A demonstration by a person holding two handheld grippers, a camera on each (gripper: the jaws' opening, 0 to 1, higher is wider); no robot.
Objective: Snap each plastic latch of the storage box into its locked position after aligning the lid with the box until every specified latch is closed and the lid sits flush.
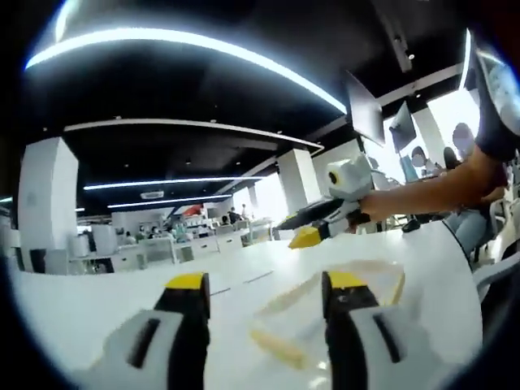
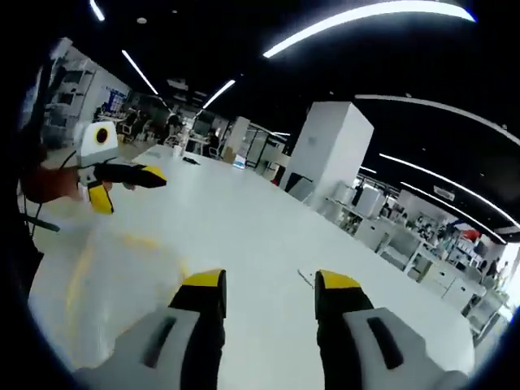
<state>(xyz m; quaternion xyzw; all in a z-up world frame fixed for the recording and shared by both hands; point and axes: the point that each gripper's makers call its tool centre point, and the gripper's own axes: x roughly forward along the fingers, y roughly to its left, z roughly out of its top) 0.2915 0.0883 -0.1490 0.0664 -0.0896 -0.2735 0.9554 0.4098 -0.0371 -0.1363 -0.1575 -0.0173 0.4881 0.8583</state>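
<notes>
Left tool (image 1: 264,294), bottom centre of the left gripper view: jaws spread wide, nothing between them, held above the white table (image 1: 122,301). Just past the jaw tips, lower right of centre – the storage box (image 1: 325,305), clear plastic with pale yellow latches, faint against the white; one latch (image 1: 278,348) near the bottom, another yellow piece toward centre right. Cannot tell whether the lid sits flush or any latch is locked.

Right tool (image 2: 268,292), bottom centre of the right gripper view: jaws likewise apart and empty. Box (image 2: 106,276) at lower left there, a translucent blur with yellowish edges, off to the side of the jaw line and not between the jaws.

Farther out: right tool (image 1: 313,236) at centre right of the left gripper view, held by a person's hand (image 1: 370,213), yellow tip pointing over the table; left tool (image 2: 122,183) at upper left of the right gripper view. Beyond – open office, white pillars, ceiling light strips.

Judgement: still at approach, no contact with the box. To do well:
- Bring both tools down to opposite sides of the lid, square it before touching a latch.
- Press one lid edge down with one tool – swing the latch with the other.
- Push on the latch's outer end; listen for the snap.
- Clear plastic is hard to read; close in slowly.
</notes>
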